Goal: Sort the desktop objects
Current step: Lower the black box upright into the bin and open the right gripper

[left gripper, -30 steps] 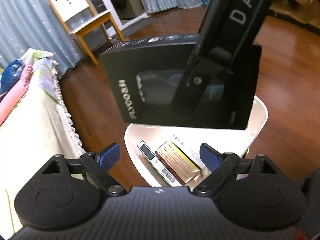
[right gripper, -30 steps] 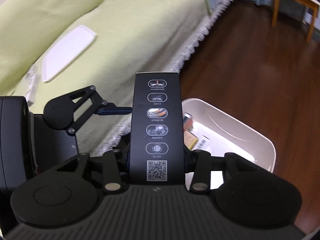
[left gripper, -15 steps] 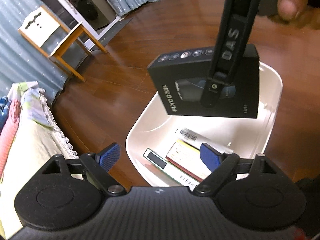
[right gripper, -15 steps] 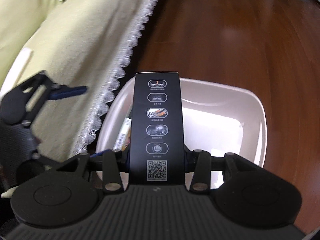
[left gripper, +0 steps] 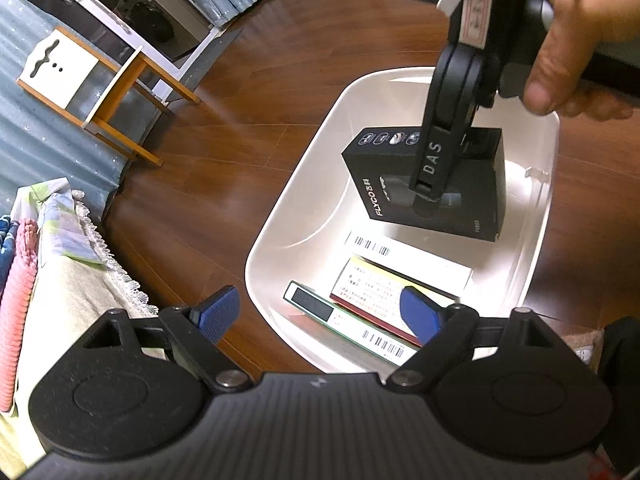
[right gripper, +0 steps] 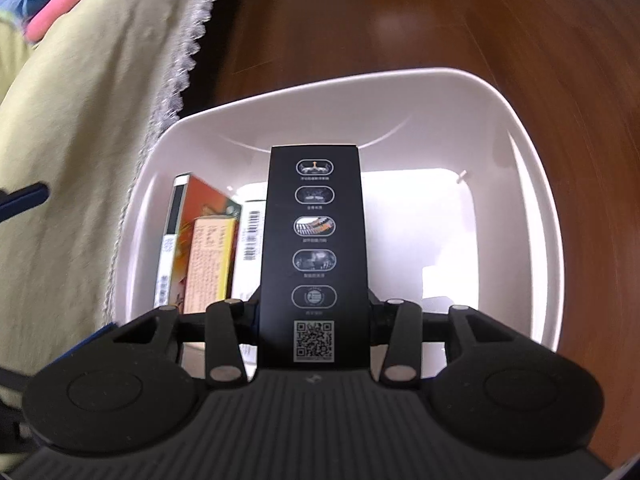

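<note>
My right gripper point(right gripper: 314, 312) is shut on a black FLYCO box point(right gripper: 314, 240) and holds it inside the white plastic bin point(right gripper: 532, 184), above its floor. In the left wrist view the same black box point(left gripper: 472, 200) hangs from the right gripper over the far half of the bin point(left gripper: 280, 216). Flat boxes lie in the bin: a red and yellow one point(left gripper: 372, 292), a green-edged one point(left gripper: 320, 308) and a white one point(left gripper: 408, 256). My left gripper point(left gripper: 320, 314) is open and empty, hovering over the bin's near rim.
The bin stands on a dark wooden floor point(left gripper: 208, 168) beside a sofa with a yellow-green lace-edged cover point(right gripper: 80, 160). A small wooden chair point(left gripper: 88, 80) stands far left by blue curtains. Folded pink and blue cloth point(left gripper: 16, 280) lies on the sofa.
My right gripper has carried the black box from above the bin's edge down into the bin. The left gripper has stayed open, with its view swung further over the bin.
</note>
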Demonstrator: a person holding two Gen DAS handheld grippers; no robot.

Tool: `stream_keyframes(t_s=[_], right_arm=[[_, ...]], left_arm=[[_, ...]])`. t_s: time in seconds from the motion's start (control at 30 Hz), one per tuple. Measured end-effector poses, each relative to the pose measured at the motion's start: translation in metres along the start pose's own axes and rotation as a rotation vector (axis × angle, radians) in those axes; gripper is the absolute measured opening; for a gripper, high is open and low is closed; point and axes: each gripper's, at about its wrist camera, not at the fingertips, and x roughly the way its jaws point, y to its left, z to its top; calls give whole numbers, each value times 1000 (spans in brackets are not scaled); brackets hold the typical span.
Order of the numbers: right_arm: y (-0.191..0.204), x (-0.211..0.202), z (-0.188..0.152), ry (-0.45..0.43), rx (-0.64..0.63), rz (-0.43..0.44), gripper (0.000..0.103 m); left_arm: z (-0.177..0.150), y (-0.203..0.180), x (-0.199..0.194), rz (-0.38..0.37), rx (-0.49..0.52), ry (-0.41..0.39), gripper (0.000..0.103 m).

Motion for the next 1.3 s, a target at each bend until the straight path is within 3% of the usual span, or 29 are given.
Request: stream_keyframes(t_s=[0.7,1.3], right_arm=[[-2,40,-11,-33,139,17,40],[1,31,-10,-56,142,43,44]], left_arm=[[0,11,15,-9,25,53,88],[0,10,11,0,28,57,88]])
